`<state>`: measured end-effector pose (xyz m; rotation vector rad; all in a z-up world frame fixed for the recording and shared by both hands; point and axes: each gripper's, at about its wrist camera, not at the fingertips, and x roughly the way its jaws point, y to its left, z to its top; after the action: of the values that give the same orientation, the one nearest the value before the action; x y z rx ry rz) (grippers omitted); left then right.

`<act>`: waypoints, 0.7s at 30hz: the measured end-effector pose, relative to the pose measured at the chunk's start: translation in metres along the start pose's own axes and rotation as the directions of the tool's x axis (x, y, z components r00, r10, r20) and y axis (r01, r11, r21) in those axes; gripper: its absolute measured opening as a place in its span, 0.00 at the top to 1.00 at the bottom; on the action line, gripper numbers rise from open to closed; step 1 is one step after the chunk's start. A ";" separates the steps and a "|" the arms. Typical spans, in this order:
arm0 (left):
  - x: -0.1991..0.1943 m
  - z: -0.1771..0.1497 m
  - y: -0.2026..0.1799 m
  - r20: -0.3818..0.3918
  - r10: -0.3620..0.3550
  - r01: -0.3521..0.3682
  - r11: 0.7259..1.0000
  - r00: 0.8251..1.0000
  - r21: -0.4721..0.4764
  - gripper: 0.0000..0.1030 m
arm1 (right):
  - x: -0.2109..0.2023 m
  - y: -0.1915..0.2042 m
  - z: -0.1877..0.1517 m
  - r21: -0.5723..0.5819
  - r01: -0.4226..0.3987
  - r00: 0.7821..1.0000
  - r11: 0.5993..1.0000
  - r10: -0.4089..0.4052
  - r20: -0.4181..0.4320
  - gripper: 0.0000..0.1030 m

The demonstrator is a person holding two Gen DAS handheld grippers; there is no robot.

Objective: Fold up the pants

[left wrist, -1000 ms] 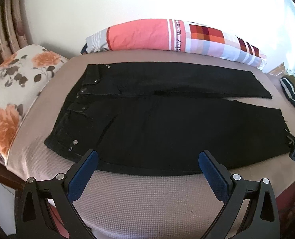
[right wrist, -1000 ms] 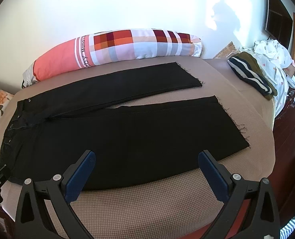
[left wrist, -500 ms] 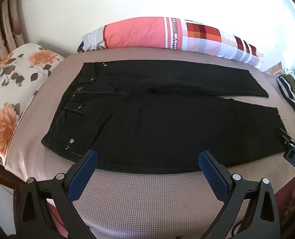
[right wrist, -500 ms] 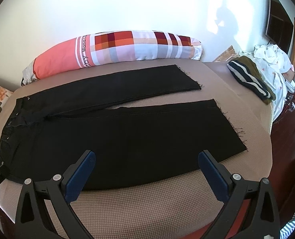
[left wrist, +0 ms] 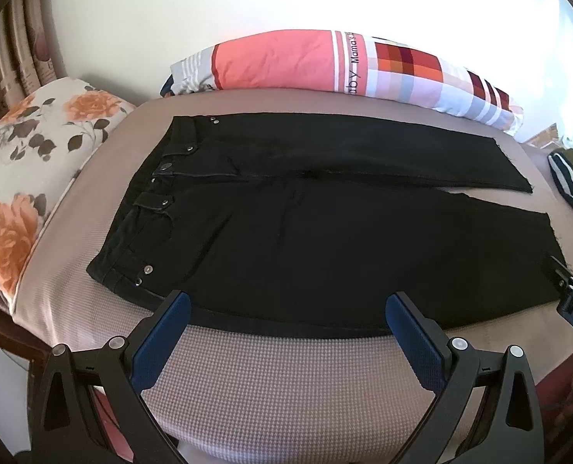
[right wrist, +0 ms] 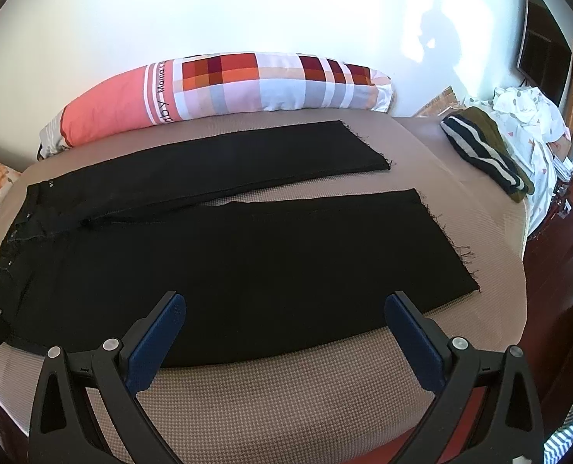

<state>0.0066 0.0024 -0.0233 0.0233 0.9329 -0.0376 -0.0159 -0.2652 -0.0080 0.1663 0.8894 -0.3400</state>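
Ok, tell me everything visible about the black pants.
The black pants look like denim, with metal rivets and a waistband button. They lie flat and unfolded on the tan bed cover, waist toward the floral pillow, legs slightly spread, hems frayed. Nothing grips them; both grippers are open and apart from them.

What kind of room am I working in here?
Most likely a bedroom: the black pants lie flat on a bed, with a long checked bolster pillow against the wall, a floral pillow and a pile of clothes at the ends.
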 end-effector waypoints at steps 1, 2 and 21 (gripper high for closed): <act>0.000 0.001 0.000 -0.001 -0.002 0.002 1.000 1.000 -0.003 0.02 | 0.000 0.000 0.000 -0.001 0.000 1.000 1.000 0.000 0.001 0.00; 0.001 0.002 0.001 -0.004 -0.003 0.003 1.000 1.000 -0.006 0.02 | 0.001 0.000 0.000 -0.001 0.000 1.000 1.000 0.000 0.001 0.00; 0.006 0.007 0.006 -0.006 0.001 -0.001 1.000 1.000 -0.016 0.02 | 0.001 0.008 0.005 -0.039 -0.006 1.000 0.999 0.006 0.017 0.00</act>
<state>0.0158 0.0078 -0.0241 0.0088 0.9396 -0.0288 -0.0088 -0.2593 -0.0052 0.1299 0.8777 -0.3180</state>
